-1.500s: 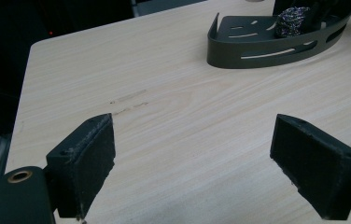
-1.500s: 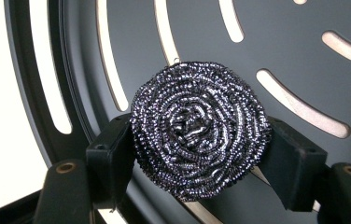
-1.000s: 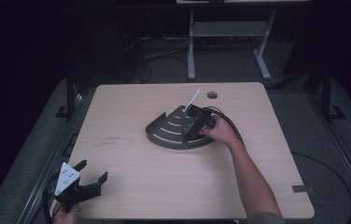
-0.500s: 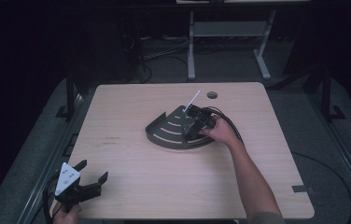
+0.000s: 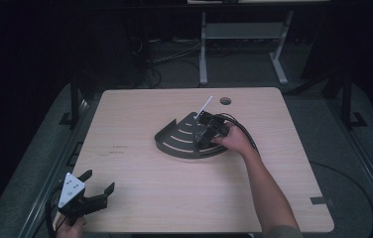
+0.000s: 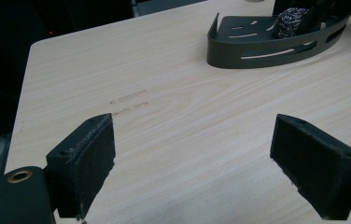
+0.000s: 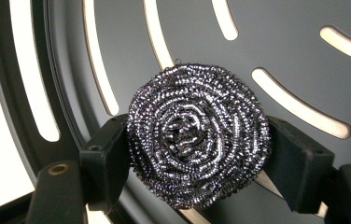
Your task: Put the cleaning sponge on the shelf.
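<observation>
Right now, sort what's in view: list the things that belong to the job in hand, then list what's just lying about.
In the job:
- round steel-wool scouring pad, between the right gripper's jaws, which have just been opening
- dark grey slotted metal corner tray under it

Lying about:
- thin white stick behind the tray
- left gripper, open, idle at the table's near edge

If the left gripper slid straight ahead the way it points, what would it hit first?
Probably the dark slotted metal tray, after bare wooden table; the open left gripper aims slightly left of it, so it might pass.
</observation>
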`<state>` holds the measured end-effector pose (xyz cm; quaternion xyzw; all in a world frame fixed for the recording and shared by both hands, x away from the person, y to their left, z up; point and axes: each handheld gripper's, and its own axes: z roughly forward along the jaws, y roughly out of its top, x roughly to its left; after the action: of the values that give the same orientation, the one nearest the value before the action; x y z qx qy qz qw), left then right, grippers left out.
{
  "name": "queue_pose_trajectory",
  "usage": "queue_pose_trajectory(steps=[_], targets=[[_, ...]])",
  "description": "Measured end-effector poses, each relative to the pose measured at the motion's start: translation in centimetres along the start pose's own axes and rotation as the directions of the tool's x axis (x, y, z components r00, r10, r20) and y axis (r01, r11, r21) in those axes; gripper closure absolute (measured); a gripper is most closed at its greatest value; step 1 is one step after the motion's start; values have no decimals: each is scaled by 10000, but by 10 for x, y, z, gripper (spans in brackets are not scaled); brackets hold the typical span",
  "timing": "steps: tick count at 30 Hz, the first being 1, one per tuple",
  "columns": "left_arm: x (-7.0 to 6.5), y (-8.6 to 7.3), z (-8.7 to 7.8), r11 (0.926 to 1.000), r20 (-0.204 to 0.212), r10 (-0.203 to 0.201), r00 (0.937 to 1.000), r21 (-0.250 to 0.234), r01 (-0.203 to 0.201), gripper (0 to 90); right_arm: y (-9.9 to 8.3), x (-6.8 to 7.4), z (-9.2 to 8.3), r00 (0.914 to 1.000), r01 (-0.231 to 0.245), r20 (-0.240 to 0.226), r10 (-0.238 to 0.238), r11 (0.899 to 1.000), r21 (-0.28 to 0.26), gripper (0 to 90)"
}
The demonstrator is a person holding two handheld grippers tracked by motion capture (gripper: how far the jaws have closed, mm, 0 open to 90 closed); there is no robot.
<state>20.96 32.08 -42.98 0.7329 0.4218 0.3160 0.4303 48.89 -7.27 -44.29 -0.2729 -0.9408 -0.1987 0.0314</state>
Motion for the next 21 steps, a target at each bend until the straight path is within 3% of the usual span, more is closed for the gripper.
queue_pose_trajectory(steps=[21], targets=[[0,0,0,10000,4,-6,10000,-5,6,133,0,3,-5,10000,57,31,-56,9999,-144,232]])
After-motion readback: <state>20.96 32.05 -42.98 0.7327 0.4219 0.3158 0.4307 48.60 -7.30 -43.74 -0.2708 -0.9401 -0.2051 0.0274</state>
